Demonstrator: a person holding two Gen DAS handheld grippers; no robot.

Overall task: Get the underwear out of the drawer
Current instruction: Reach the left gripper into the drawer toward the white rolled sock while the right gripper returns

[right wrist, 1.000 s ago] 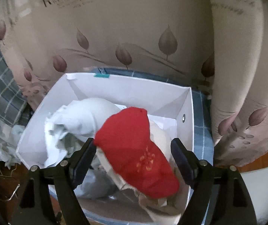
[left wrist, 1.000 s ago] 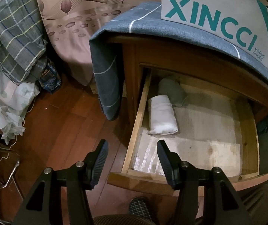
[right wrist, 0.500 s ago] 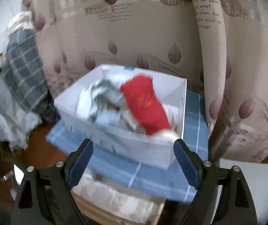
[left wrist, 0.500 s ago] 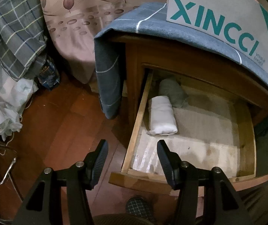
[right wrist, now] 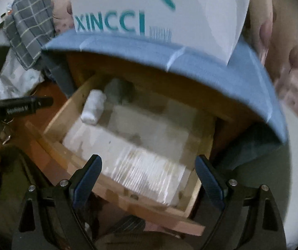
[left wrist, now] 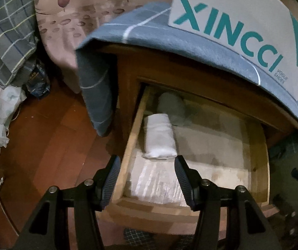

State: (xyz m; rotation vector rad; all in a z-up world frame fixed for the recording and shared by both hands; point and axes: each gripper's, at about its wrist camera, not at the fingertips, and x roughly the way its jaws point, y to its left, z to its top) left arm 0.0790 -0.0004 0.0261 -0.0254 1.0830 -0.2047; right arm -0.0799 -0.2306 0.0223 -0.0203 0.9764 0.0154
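Your right gripper (right wrist: 148,179), fingers now spread and empty, has swung from the shoe box down to the open drawer (right wrist: 128,206). Your left gripper (left wrist: 147,180) hovers, fingers half-spread and empty. Two rolled underwear, white (left wrist: 159,138) and grey (left wrist: 170,107), remain at the drawer's eleven o'clock corner.

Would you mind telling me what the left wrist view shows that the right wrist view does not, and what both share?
Only the left wrist view shows the plastic bottle on the wooden floor and the open left gripper. Only the right wrist view shows the open right gripper with nothing between its fingers. Both show the open drawer, the white roll, the grey roll, the XINCCI box and the blue cloth.
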